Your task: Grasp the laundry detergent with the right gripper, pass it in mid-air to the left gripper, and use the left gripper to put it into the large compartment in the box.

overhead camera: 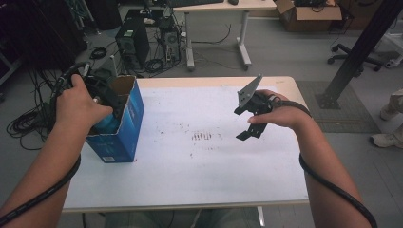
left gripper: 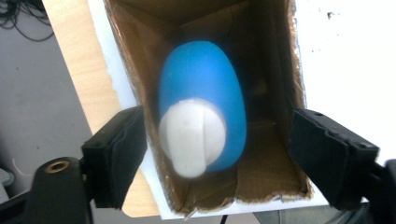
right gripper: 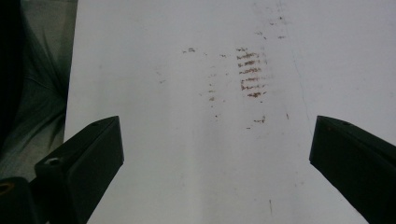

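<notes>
— While a blue, egg-shaped object with a white end sits inside an open blue cardboard box, where does the box itself stand?

— At the left edge of the white tabletop, its open top turned up and its brown inner walls showing in the left gripper view.

— And the left claw?

— Poised over the box mouth, held in the person's left hand. Its black jaws stand apart, one on either side of the blue object; the pads do not press on it, and the object looks blurred.

— What of the other hand?

— The right claw hangs above the right half of the tabletop, well apart from the box. Its jaws are spread wide, with nothing between them but the bare white surface and a patch of brown scuff marks.

— Beyond the tabletop?

— On the floor at the far side stand computer towers among tangled cables, with a second desk behind them.
</notes>
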Motion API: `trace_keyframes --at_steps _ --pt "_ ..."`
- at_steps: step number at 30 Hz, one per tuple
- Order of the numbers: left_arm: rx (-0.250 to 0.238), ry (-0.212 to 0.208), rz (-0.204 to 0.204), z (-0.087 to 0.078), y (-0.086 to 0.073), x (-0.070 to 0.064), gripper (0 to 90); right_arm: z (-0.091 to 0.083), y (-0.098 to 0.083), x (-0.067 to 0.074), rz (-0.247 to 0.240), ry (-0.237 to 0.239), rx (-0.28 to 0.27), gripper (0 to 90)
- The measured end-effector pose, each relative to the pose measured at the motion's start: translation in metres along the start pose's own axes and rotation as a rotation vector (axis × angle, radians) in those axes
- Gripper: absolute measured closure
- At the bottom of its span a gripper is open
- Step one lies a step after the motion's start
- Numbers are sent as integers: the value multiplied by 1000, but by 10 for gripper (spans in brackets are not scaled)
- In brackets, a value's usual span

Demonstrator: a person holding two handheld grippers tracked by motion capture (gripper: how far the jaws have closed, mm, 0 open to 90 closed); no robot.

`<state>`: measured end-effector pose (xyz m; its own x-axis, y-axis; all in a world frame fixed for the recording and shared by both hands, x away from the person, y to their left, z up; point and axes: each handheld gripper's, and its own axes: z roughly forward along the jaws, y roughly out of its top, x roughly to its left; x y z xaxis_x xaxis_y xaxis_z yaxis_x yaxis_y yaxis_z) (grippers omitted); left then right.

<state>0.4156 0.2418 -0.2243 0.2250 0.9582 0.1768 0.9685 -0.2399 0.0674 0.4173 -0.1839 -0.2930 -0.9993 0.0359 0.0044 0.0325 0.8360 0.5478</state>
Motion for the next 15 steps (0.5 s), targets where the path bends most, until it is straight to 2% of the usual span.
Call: trace_keyframes --at_steps 5,15 --pt "-19 -21 22 -8 -1 -2 144 0 0 0 1 1 0 27" --pt "-40 -54 53 -19 0 -7 146 -1 -1 0 4 -2 1 29"
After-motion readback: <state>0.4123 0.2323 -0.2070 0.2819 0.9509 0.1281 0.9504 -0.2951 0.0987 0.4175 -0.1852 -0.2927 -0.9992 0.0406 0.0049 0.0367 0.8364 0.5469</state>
